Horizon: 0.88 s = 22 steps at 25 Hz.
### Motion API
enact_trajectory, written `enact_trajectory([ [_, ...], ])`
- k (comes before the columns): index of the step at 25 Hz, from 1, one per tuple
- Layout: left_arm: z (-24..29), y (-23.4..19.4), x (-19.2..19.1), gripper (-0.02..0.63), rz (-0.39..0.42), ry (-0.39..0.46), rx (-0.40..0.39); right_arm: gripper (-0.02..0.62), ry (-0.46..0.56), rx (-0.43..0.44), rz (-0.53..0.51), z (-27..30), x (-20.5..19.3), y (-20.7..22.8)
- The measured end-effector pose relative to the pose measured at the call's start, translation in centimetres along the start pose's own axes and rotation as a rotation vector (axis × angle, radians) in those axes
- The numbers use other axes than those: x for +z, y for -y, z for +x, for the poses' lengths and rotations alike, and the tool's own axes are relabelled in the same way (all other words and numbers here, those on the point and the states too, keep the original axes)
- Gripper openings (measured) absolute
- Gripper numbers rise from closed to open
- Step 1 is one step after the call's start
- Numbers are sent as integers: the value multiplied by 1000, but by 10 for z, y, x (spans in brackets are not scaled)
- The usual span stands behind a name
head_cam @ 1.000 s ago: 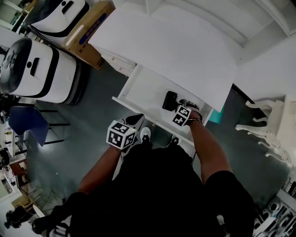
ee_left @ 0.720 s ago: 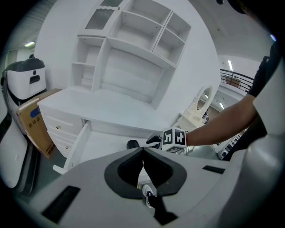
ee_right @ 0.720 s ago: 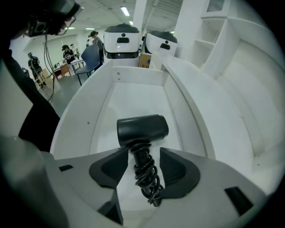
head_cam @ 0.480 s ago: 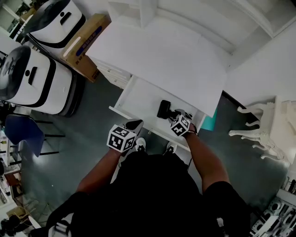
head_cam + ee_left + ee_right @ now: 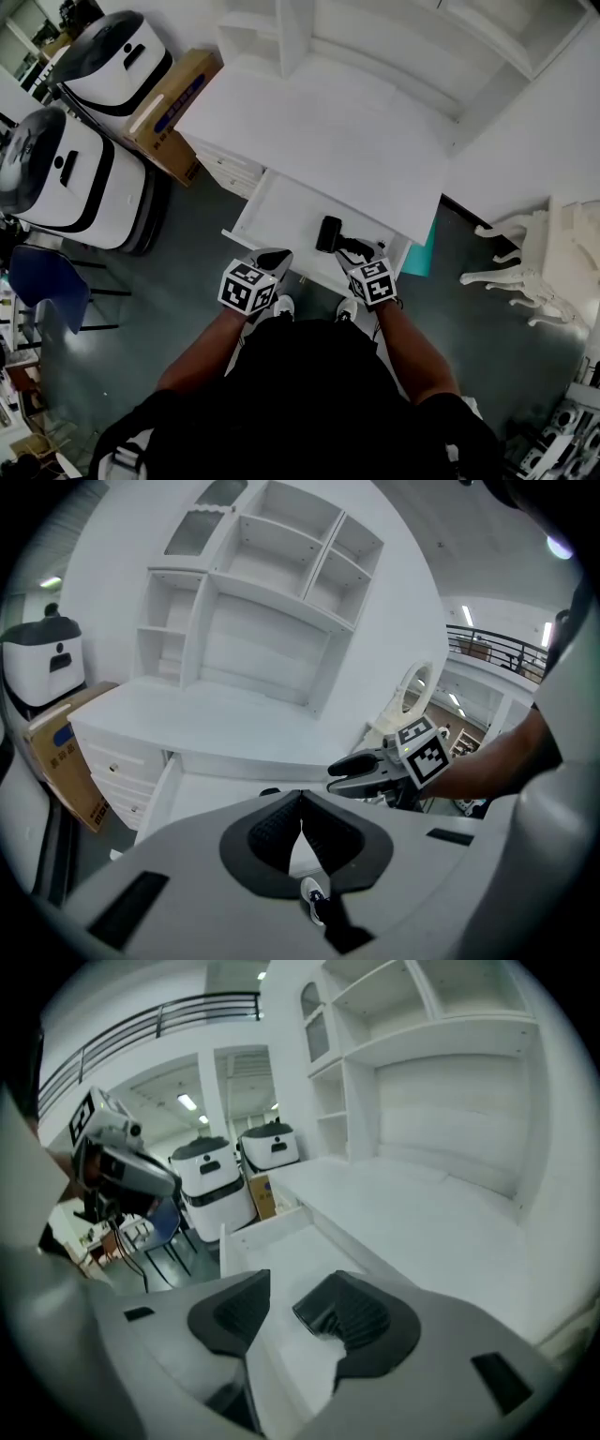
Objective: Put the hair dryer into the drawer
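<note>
Just 11 o'clock of the wide-open right gripper (image 5: 356, 253), hair dryer (image 5: 329, 232) lies in the drawer (image 5: 279, 204). I'd back out straight toward 6; left gripper (image 5: 277, 255) is pinched closed, empty.

Drawer (image 5: 279, 201) open, left half bare, so room to reach in from front; hair dryer (image 5: 329, 233) blocks right side, desktop (image 5: 319, 131) overhangs the back

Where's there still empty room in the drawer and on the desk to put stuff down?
The drawer is bare in its left half, from its left wall to the hair dryer. The desktop is bare too, from the shelf unit to its front edge. The drawer's right end is crowded: the hair dryer lies there and the open right gripper hovers.
</note>
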<state>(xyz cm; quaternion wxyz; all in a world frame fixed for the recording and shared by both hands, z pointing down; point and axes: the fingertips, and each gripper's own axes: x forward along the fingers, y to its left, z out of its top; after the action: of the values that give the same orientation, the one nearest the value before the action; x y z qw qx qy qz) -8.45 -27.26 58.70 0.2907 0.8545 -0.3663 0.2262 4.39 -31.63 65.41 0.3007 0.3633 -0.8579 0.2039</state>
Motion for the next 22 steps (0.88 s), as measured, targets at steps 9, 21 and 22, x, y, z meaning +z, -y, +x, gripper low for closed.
enact_trajectory([
  [9, -8, 21, 43, 11, 63, 99, -78, 227, 252, 13, 328, -69, 55, -9],
  [21, -26, 40, 61, 11, 149, 132, -185, 28, 436, 0, 370, -111, 88, -43],
  [22, -28, 39, 61, 11, 154, 131, -190, 26, 442, -6, 372, -112, 88, -44],
])
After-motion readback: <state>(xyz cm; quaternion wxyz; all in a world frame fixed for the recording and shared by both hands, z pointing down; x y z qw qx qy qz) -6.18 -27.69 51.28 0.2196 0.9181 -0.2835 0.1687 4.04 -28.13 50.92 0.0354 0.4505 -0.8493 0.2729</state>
